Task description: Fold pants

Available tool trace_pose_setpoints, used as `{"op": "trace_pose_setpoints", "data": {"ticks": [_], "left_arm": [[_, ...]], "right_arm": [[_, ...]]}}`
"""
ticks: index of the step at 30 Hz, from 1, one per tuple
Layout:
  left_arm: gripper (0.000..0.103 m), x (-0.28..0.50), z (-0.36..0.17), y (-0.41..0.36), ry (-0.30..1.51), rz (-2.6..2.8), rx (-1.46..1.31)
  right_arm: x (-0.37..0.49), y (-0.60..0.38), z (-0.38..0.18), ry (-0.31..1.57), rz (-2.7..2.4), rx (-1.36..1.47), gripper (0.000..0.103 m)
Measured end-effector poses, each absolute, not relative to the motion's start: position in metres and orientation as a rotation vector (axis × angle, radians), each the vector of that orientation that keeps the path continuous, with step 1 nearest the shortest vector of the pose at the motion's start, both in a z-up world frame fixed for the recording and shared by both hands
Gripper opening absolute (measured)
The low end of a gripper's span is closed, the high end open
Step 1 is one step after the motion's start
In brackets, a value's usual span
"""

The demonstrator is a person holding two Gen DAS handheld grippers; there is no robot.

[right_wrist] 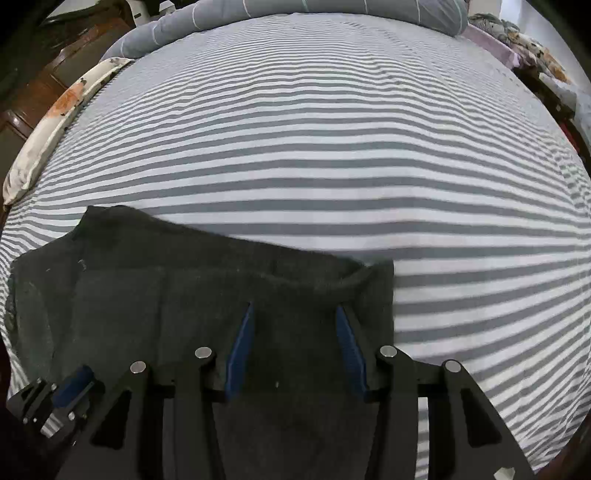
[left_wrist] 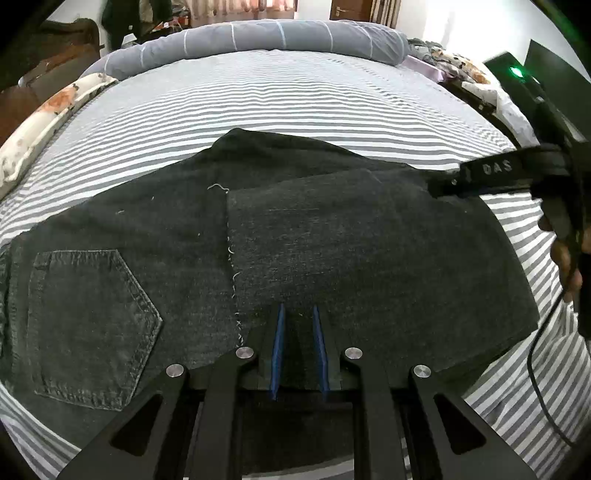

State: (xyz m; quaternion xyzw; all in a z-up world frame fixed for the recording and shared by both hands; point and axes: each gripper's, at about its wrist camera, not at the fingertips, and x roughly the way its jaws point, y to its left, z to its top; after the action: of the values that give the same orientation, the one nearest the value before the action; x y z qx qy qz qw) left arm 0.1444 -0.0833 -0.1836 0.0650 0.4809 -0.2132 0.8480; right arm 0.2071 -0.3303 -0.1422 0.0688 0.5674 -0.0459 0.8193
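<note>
A bed is covered by a grey-and-white striped sheet [left_wrist: 295,92]. A long grey bolster [left_wrist: 258,40] with pale lines is laid along its far edge, and a floral cushion [left_wrist: 48,122] at its left side. A wooden door [left_wrist: 345,9] is seen beyond.

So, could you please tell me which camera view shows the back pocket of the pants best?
The left wrist view: the back pocket lies flat and whole, its stitching sharp, on the pants. The right wrist view shows only blurred dark cloth; no pocket can be made out there.
</note>
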Motion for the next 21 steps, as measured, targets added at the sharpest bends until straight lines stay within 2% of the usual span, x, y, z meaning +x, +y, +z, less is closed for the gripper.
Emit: {"op": "trace_pose_setpoints", "data": {"ticks": [9,12,21], "left_arm": [[0.017,0.132,-0.177,-0.059,1.043,-0.4,0.098],[0.017,0.129,-0.171,-0.039,1.054,-0.363,0.049],[0.017,0.125,-0.148,0.051,1.045,-0.218,-0.135]], "right_arm": [[0.146,-0.309,-0.138,1.221,-0.085,0.127,0.053],[0.126,-0.297,-0.142,1.224,-0.084,0.081,0.058],[0.097,-0.28,-0.15,1.225,-0.118,0.02,0.062]]}}
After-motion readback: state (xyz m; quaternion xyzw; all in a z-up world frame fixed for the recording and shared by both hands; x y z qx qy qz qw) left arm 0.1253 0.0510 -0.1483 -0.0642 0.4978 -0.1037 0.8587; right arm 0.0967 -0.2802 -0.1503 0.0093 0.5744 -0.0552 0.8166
